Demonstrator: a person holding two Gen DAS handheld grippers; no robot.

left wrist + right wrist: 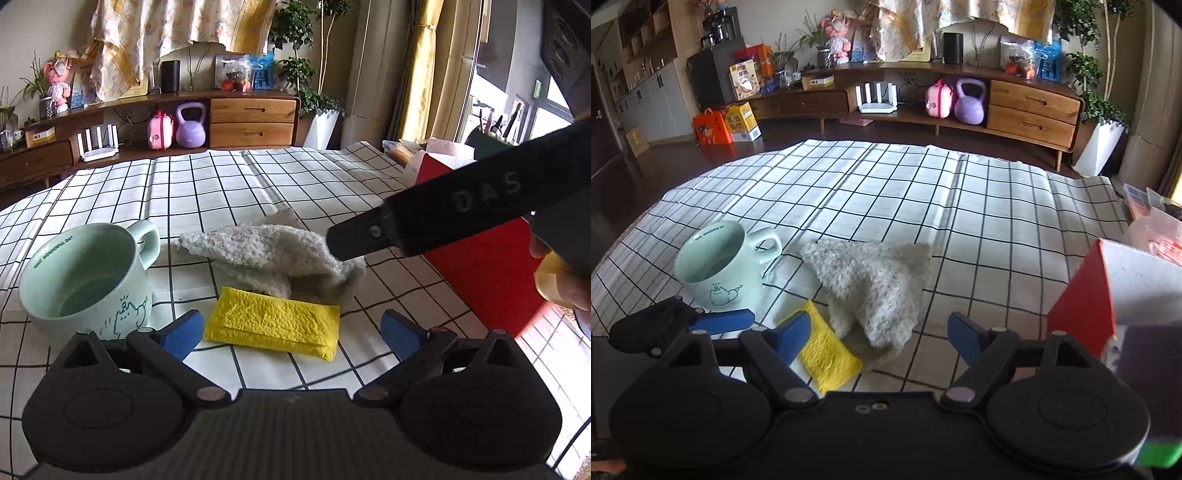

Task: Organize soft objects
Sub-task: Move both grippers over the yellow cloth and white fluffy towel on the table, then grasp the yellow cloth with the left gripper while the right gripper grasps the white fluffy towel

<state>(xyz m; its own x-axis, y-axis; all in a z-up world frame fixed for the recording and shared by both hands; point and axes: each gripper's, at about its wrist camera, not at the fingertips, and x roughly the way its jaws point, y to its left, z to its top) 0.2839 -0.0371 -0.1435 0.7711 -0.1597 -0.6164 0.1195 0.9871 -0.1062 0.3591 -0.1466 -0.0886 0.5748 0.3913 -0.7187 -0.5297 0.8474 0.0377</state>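
Reading "DAS", the right gripper (875, 334) and left gripper (291, 330) gape empty near the yellow sponge (273, 323), the mint mug's (85, 273) rim lettering too small to read.

Tabletop: a white cloth with a black grid (894, 206) covers it, creased in long folds.
Floor: dark wood floor (713, 155) beyond the table.
Back wall: pale, with a yellow-and-white patterned cloth (155, 33) hanging over it.
Sideboard: a long curved wooden sideboard (1030, 107) with two light drawers; on its lower shelf a white router (877, 99), a pink case (938, 99) and a purple kettlebell (968, 101).
On top: a black speaker (952, 48), a plush doll (836, 35), small potted plants.
Corner: a tall leafy plant in a white planter (1102, 147).
Window: yellow curtain (436, 70) beside bright glass at the right; daylight enters there.
Left side: grey cabinets (653, 99), orange and yellow cartons (726, 123) on the floor.
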